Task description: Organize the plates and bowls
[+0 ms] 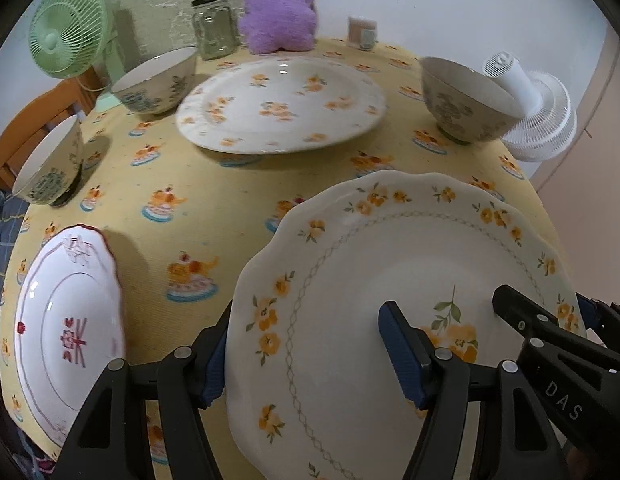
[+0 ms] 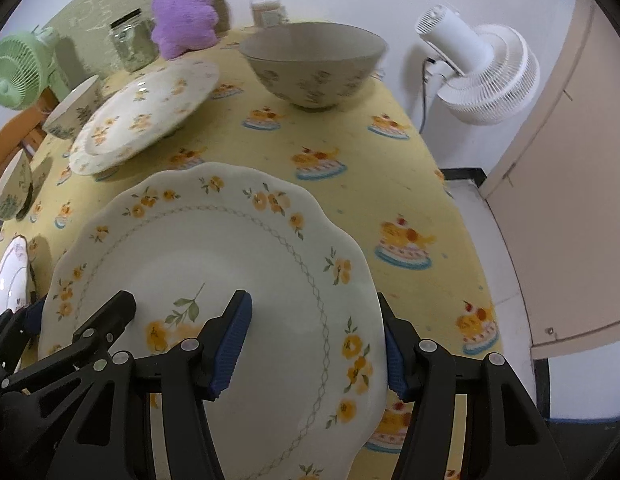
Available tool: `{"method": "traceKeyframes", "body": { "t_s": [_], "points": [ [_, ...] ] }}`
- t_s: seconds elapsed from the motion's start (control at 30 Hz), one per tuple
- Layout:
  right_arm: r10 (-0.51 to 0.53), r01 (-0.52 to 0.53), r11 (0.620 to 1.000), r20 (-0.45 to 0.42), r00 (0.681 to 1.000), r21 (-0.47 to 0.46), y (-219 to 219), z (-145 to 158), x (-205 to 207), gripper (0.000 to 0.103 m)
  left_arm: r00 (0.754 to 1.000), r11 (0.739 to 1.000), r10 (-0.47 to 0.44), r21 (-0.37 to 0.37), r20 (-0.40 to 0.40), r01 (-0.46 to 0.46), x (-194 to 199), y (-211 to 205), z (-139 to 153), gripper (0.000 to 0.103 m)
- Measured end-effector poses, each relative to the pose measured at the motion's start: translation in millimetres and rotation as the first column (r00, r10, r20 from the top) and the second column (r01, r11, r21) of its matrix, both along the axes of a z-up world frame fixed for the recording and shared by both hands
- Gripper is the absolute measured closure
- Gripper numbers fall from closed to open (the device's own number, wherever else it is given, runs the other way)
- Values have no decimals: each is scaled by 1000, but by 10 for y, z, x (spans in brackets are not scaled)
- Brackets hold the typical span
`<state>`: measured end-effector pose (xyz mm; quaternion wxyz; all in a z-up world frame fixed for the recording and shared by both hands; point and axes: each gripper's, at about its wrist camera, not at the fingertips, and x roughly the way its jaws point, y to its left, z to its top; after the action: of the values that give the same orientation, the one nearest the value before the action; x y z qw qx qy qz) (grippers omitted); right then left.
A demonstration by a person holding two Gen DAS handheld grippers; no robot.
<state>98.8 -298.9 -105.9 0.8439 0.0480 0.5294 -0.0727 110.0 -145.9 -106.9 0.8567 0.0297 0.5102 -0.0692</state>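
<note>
At lower left of the left wrist view we see the red-patterned plate [image 1: 65, 320] on the worktop [image 1: 229, 208]. Centre-right, our left gripper [image 1: 305, 354] and right gripper [image 2: 316, 348] each straddle an opposite rim of the scalloped yellow-flower plate [image 1: 390, 288]. Whether they pinch it we cannot tell. The larger flowered plate [image 1: 281, 106] lies straight ahead, upper centre.
</note>
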Motion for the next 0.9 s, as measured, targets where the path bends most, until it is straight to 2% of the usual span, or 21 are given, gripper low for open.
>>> {"method": "traceKeyframes", "body": {
  "t_s": [0.4, 0.6, 0.83, 0.9],
  "points": [
    [48, -48, 999, -12, 999, 7, 432, -39, 201, 40, 999, 999, 47, 1, -22, -47, 105, 442, -36, 34],
    [13, -12, 1000, -23, 1000, 10, 420, -81, 228, 40, 999, 1000, 18, -2, -31, -18, 106, 446, -64, 34],
    [3, -3, 1000, -25, 1000, 17, 406, -101, 243, 40, 999, 1000, 24, -7, -45, -25, 124, 442, -92, 34],
    [6, -6, 1000, -31, 999, 23, 401, -112, 247, 39, 999, 1000, 18, -5, -51, -19, 120, 427, -99, 29]
  ]
}}
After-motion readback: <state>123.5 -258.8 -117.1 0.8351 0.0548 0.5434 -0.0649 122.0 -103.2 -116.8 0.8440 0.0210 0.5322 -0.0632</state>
